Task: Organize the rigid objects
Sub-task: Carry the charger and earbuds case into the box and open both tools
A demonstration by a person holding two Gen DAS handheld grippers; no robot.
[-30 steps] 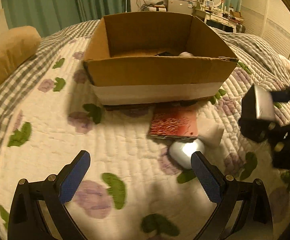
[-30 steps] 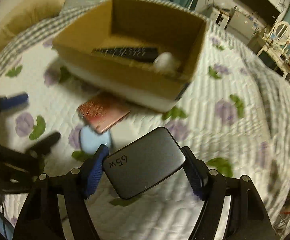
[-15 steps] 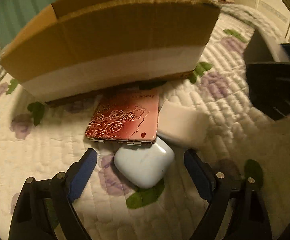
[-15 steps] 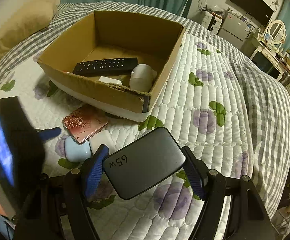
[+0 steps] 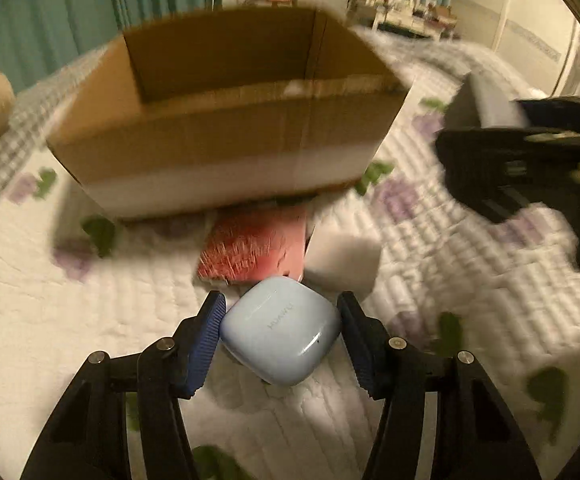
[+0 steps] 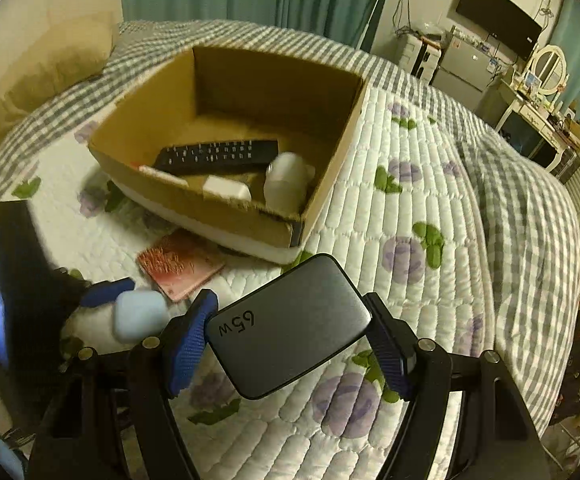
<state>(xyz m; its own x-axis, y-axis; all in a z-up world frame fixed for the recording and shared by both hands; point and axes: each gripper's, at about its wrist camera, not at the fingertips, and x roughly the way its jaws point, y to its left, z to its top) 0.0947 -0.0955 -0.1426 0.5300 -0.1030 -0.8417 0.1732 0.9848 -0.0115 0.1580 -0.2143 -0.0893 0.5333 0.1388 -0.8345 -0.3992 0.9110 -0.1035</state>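
We had the left claw [image 5: 282, 330] closed on the pale blue earbud case [image 5: 280, 328], both blue pads pressed to its sides, the case tilted on one corner just above the quilted bed [image 5: 90, 320]; the narrow grip across its rounded body looked chosen to keep it from slipping. The right claw [image 6: 290, 328] was clamped on the grey charger block [image 6: 288, 322] marked 65W, held flat-face up and clear of the bed, near the open cardboard box [image 6: 329, 168]. Both loads faced the box, which we judged to be their destination. Inside it already lay a black remote [image 6: 218, 156], a white bottle [image 6: 288, 182] against the right wall, and a small white block [image 6: 226, 188] by the near wall. On the bed just in front of the box, a red embossed case [image 5: 256, 246] and a white pad [image 5: 341, 256] lay side by side, touching, not yet gathered. The left view was motion-blurred, so finer detail of the box was lost. We judged the task partway done.
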